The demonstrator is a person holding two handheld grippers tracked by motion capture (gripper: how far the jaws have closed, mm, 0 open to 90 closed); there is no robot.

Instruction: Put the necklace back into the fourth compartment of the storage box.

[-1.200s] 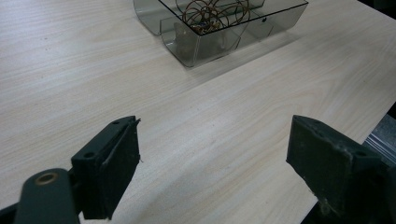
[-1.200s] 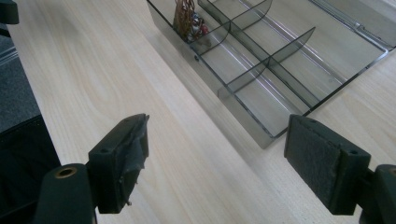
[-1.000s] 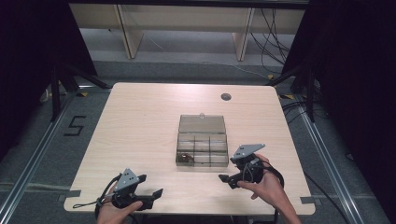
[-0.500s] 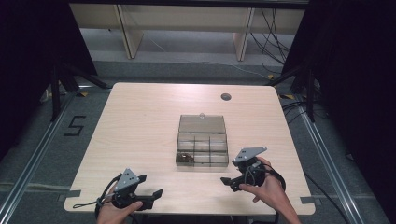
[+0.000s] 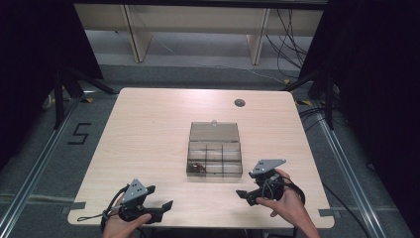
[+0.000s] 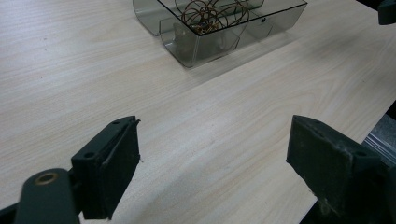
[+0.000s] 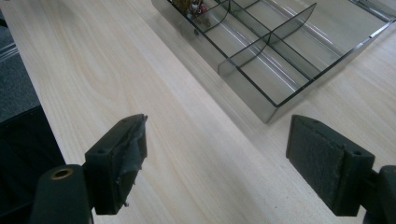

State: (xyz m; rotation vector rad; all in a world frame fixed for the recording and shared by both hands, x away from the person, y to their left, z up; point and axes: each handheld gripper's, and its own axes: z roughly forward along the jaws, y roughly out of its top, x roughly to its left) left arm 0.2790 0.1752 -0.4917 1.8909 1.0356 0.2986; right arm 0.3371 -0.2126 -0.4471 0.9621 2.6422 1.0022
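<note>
One light wooden table [image 5: 148,148] carries one clear smoky plastic organizer box [image 5: 214,148], set near the middle and a little toward the person. Its lid lies open flat on the far side, so the long axis of box and lid together runs away from the person. One near-left compartment holds a tangle of brown wire rings [image 6: 210,14]; the compartments beside it look empty. Two grippers sit near the front edge. The left gripper [image 5: 166,205] points right, its fingers [image 6: 114,163] wide apart, holding nothing. The right gripper [image 5: 242,194] points left, fingers [image 7: 327,161] equally wide, holding nothing.
</note>
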